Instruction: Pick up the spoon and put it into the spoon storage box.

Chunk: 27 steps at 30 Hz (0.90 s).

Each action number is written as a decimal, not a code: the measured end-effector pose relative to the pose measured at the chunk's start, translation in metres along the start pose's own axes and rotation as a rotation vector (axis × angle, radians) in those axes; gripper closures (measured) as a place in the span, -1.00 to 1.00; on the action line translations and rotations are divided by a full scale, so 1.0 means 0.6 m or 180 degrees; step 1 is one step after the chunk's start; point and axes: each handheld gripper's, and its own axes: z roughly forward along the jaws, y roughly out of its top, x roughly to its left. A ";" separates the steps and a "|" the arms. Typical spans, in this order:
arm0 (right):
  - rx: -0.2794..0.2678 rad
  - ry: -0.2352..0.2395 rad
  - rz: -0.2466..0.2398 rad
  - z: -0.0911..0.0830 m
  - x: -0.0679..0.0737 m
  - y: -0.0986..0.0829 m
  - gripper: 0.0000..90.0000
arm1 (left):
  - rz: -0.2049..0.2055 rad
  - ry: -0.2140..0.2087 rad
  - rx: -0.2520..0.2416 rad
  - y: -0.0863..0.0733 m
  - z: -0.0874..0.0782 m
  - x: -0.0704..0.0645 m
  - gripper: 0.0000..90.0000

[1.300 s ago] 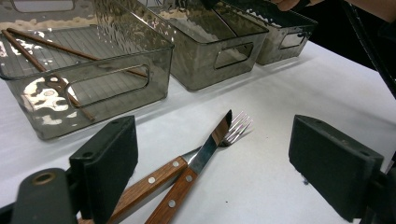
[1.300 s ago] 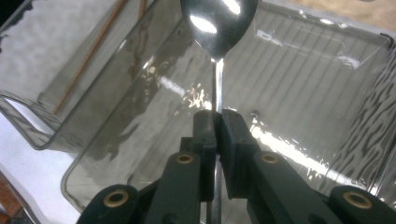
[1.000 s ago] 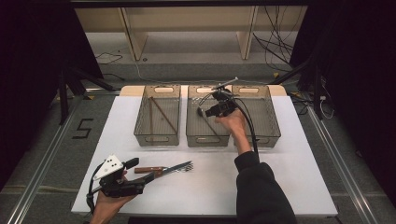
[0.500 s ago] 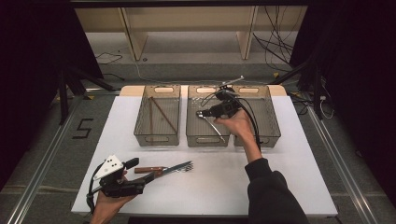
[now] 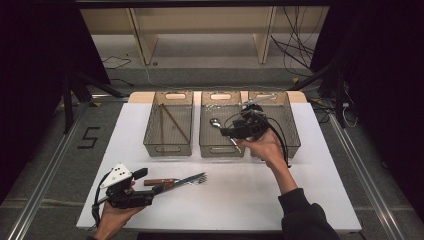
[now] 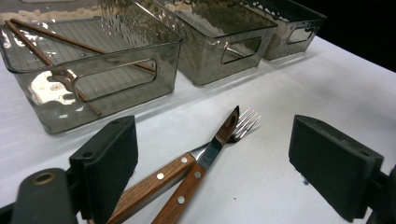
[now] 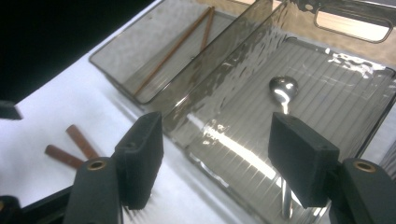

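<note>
A wood-handled fork (image 6: 246,123) and knife (image 6: 205,158) lie side by side on the white table (image 5: 240,200), the knife's blade across the fork's neck. My left gripper (image 6: 219,158) is open low over the table, one jaw on each side of their handles; from above it (image 5: 150,189) sits at the handle ends. A metal spoon (image 7: 284,91) lies in the middle clear bin (image 5: 220,148). My right gripper (image 7: 219,158) hangs open and empty over that bin's near right part, and the high view shows this gripper (image 5: 227,132) there too.
Three clear bins stand in a row at the table's far side. The left bin (image 5: 169,148) holds two wooden chopsticks (image 5: 172,122). The right bin (image 5: 292,135) is partly behind my right hand. A cable (image 5: 280,137) trails from the right gripper.
My right gripper has drawn back a little toward the near edge of the middle bin. The left gripper, fork and knife have not moved.
</note>
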 end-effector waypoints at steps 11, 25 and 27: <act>-0.0134 0.0024 -0.0061 -0.036 0.013 -0.054 -0.27 | 0.0171 0.0012 0.0331 0.012 0.014 0.002 -0.66; -0.0394 0.0069 0.0010 -0.077 0.018 -0.132 -0.29 | 0.0184 0.0028 0.0660 0.018 0.026 0.008 -0.66; -0.0418 0.0085 0.0020 -0.082 0.017 -0.143 -0.30 | 0.0198 0.0031 0.0694 0.019 0.028 0.007 -0.66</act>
